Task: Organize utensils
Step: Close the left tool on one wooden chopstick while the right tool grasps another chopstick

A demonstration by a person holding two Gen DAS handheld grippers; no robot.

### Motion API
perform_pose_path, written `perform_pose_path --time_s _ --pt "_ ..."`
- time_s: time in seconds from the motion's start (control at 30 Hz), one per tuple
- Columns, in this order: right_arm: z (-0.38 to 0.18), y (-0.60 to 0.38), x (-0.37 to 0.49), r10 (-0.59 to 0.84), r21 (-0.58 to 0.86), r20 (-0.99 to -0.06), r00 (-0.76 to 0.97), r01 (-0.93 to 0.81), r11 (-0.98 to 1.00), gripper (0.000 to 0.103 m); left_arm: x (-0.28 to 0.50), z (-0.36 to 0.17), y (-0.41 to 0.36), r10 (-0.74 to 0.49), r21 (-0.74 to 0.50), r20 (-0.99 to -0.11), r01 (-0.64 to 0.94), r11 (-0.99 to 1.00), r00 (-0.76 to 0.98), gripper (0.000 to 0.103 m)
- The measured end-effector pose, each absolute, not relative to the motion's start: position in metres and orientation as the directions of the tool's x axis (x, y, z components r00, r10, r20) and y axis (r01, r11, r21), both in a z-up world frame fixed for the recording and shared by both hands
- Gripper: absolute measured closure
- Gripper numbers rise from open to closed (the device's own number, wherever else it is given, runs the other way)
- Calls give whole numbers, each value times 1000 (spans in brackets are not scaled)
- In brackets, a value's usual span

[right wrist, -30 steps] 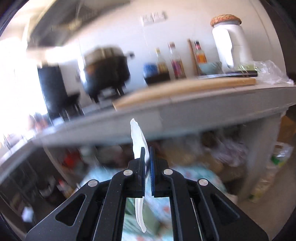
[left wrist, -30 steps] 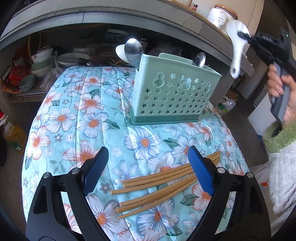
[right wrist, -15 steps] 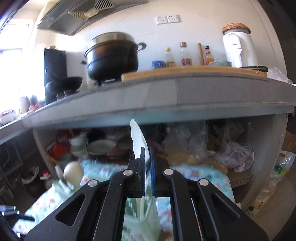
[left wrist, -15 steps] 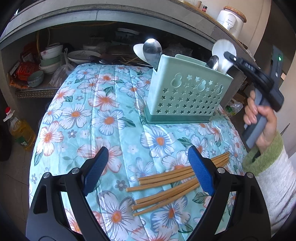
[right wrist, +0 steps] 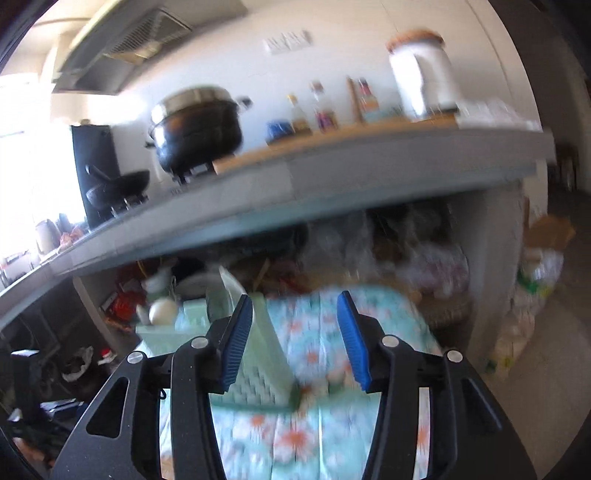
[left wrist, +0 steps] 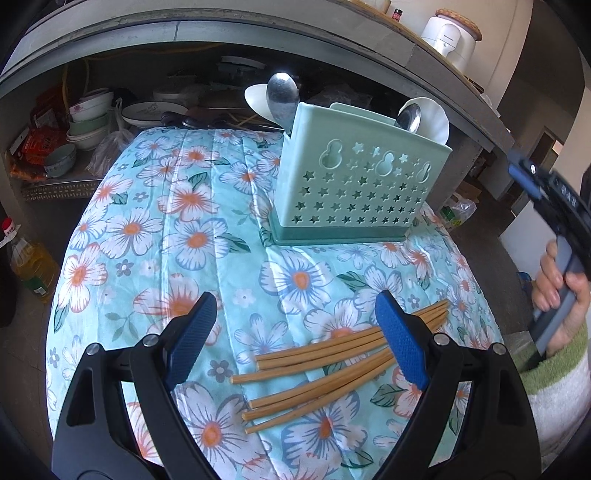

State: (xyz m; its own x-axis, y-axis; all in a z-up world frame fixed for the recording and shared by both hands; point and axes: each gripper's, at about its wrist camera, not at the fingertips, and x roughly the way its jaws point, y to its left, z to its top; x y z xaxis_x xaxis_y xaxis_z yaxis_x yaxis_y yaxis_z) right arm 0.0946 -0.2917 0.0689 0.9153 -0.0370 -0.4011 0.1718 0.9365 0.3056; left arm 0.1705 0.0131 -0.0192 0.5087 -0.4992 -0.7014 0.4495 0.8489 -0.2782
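Note:
A mint-green utensil holder [left wrist: 354, 184] stands at the far side of the floral table. It holds two metal spoons [left wrist: 282, 98] and two white ceramic spoons; the right one [left wrist: 434, 123] stands at its right end. Several wooden chopsticks [left wrist: 332, 358] lie on the cloth in front. My left gripper [left wrist: 295, 339] is open and empty, hovering just above the chopsticks. My right gripper [right wrist: 295, 339] is open and empty, to the right of the holder [right wrist: 255, 354]; it also shows at the right edge of the left wrist view [left wrist: 524, 181].
The table wears a blue floral cloth [left wrist: 177, 236]. Behind it a concrete counter [left wrist: 221, 29] shelters stacked bowls and plates [left wrist: 88, 122]. An oil bottle [left wrist: 29, 266] stands on the floor at left. A black pot [right wrist: 199, 129] and bottles sit on the counter.
My right gripper opened and let the white ceramic spoon go into the holder's right end, then pulled back to the right. My left gripper stayed open over the chopsticks.

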Motion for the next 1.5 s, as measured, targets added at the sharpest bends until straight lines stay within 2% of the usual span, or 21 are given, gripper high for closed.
perform_pose_path --time_s 0.07,0.23,0.4,0.5,0.6,0.67,0.83,0.97,1.1,1.23,1.33,1.5 --pt "53 -294 84 8 360 -477 879 188 914 56 170 -19 12 -502 -282 -702 449 848 505 20" --pt "11 -293 56 127 494 -592 796 234 838 56 164 -19 11 -527 -288 -682 477 831 507 20" --pt "-20 -282 34 159 538 -648 745 299 788 56 151 -19 1 -542 -252 -670 531 809 507 20" --pt "-33 -279 27 154 536 -679 718 342 772 56 134 -18 -12 -549 -187 -663 597 780 509 20" --pt "-39 -280 27 143 521 -708 692 374 768 56 111 -23 -33 -542 -86 -670 672 736 508 28" --pt "-42 -284 28 146 523 -716 683 386 760 56 98 -28 -46 -531 -22 -678 708 706 508 42" --pt "-43 -288 25 161 542 -715 680 394 742 56 70 -49 -82 -460 208 -697 769 604 550 69" --pt "-47 -289 25 173 552 -717 676 398 733 56 61 -66 -106 -408 354 -700 781 514 586 80" --pt "-49 -290 23 180 562 -716 675 403 723 56 56 -87 -124 -330 543 -668 740 397 667 83" --pt "-50 -293 21 180 569 -713 678 409 714 56 51 -98 -133 -315 621 -644 717 318 698 85" --pt "-51 -295 21 184 575 -711 679 411 707 56 50 -99 -134 -320 634 -640 715 294 699 91" --pt "-50 -295 20 181 575 -709 681 411 708 56 43 -90 -131 -334 616 -663 741 267 670 92"
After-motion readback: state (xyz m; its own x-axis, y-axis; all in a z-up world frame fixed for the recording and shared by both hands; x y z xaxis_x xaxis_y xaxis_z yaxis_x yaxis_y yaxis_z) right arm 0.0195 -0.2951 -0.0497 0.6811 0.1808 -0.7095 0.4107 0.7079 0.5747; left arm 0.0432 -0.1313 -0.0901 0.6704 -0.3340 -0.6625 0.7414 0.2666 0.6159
